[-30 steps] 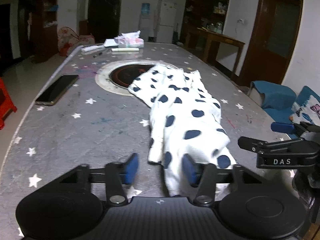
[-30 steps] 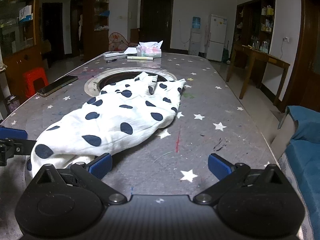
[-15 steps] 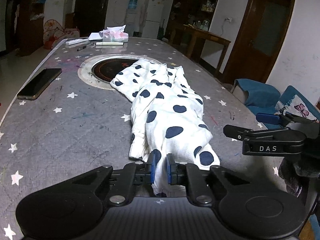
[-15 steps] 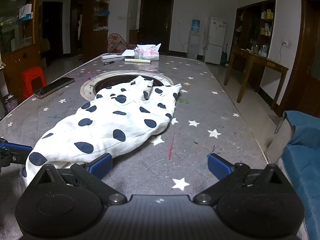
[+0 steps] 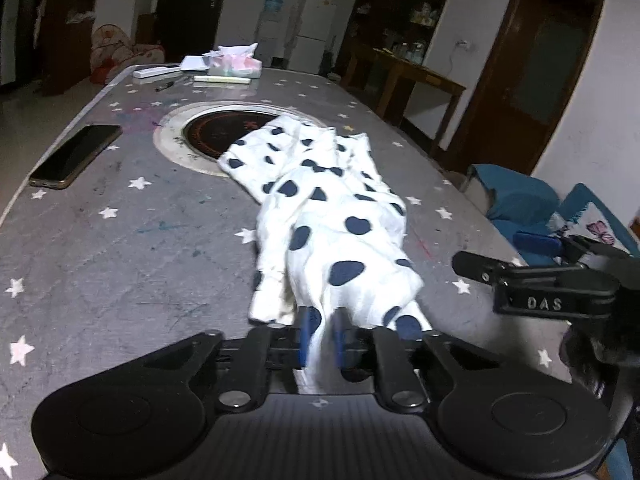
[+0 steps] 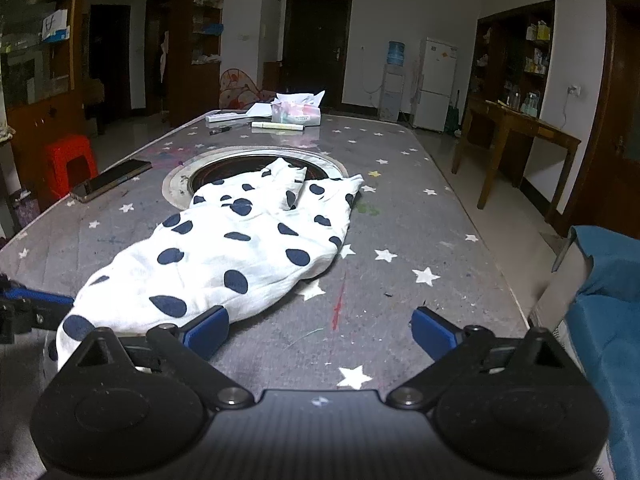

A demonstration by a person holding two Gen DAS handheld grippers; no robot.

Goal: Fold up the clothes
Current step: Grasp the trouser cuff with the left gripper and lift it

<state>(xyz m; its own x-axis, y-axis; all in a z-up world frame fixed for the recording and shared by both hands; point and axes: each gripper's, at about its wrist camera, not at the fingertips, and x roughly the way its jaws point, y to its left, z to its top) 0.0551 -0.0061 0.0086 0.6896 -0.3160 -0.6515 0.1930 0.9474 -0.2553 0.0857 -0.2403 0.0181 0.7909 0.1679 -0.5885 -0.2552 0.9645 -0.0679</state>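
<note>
A white garment with dark blue spots (image 5: 332,216) lies bunched along the grey star-patterned table (image 5: 120,248), its far end over a round inset burner (image 5: 224,132). My left gripper (image 5: 322,340) is shut on the garment's near end, which hangs between the blue pads. The garment also shows in the right wrist view (image 6: 232,252). My right gripper (image 6: 320,332) is open and empty above the table's near edge, its left pad beside the cloth. It appears from the side in the left wrist view (image 5: 536,268).
A phone (image 5: 76,156) lies at the table's left edge. A tissue box (image 5: 236,66), a pen and papers sit at the far end. A blue seat (image 6: 608,312) stands right of the table; a red stool (image 6: 68,160) stands to the left.
My left gripper closed on the garment's near end and has pulled it slightly up and toward me. The right gripper stayed open, drifting back a little.
</note>
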